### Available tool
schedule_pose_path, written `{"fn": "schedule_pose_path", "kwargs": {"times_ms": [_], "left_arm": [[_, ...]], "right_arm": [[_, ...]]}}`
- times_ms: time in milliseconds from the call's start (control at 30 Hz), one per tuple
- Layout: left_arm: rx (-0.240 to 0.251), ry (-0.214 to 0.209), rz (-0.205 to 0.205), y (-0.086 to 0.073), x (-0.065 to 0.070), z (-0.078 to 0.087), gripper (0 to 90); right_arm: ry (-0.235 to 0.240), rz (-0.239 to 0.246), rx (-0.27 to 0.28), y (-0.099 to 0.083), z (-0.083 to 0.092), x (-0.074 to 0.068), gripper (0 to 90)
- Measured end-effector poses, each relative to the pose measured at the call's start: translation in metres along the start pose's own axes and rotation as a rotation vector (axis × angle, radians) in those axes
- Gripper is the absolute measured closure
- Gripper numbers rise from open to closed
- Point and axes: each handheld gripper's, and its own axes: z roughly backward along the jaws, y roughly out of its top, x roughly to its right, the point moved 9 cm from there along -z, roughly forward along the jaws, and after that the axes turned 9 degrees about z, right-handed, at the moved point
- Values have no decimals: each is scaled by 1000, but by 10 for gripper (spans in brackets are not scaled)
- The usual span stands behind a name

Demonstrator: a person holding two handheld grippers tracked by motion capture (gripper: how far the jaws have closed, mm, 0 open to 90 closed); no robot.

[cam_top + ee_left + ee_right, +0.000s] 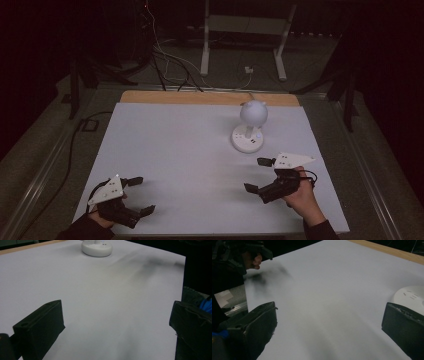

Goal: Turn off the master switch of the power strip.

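Lamp (251, 127): far side of the surface (165, 150), ahead of the right hand-held gripper (259, 175)
Nearer hand: right
Right hand-held gripper: jaws wide, empty
Left hand-held gripper (142, 196): jaws wide, empty, well apart from lamp

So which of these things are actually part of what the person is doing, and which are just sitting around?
Part of the job:
- white lamp with a round head, nearest the grippers
- left hand-held gripper, open
- right hand-held gripper, open
- white table sheet

Just lying about:
- cables on the floor
- white stand legs behind the table
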Motion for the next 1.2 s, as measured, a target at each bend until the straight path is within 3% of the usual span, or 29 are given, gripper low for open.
{"fn": "schedule_pose_path", "kwargs": {"times_ms": [633, 1200], "left_arm": [[2, -3, 3, 0, 0, 0, 1], [2, -3, 4, 0, 0, 0, 1]], "right_arm": [[-64, -27, 41, 15, 6, 37, 0], [-103, -56, 26, 14, 2, 77, 0]]}}
